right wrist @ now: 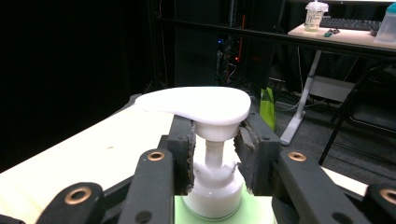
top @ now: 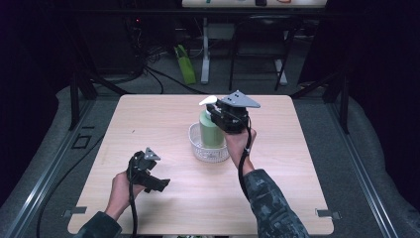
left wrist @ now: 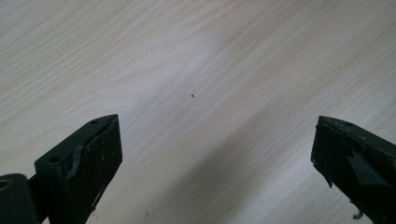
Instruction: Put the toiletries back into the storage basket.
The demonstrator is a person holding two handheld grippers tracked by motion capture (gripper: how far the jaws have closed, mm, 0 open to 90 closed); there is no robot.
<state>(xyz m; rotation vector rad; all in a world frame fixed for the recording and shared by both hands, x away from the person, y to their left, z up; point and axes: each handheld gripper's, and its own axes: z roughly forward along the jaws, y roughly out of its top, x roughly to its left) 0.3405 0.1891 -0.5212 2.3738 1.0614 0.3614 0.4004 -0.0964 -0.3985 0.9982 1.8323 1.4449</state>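
Right gripper view is showing the right claw closing on the neck of a white pump atop a green soap bottle. The bottle is standing upright in a white basket near the middle of the surface. The left claw is hovering wide open, gripping nothing, well apart at the near left.

The right gripper covers the pump bottle's neck from above; the bottle's base is sunk behind the basket's wall.
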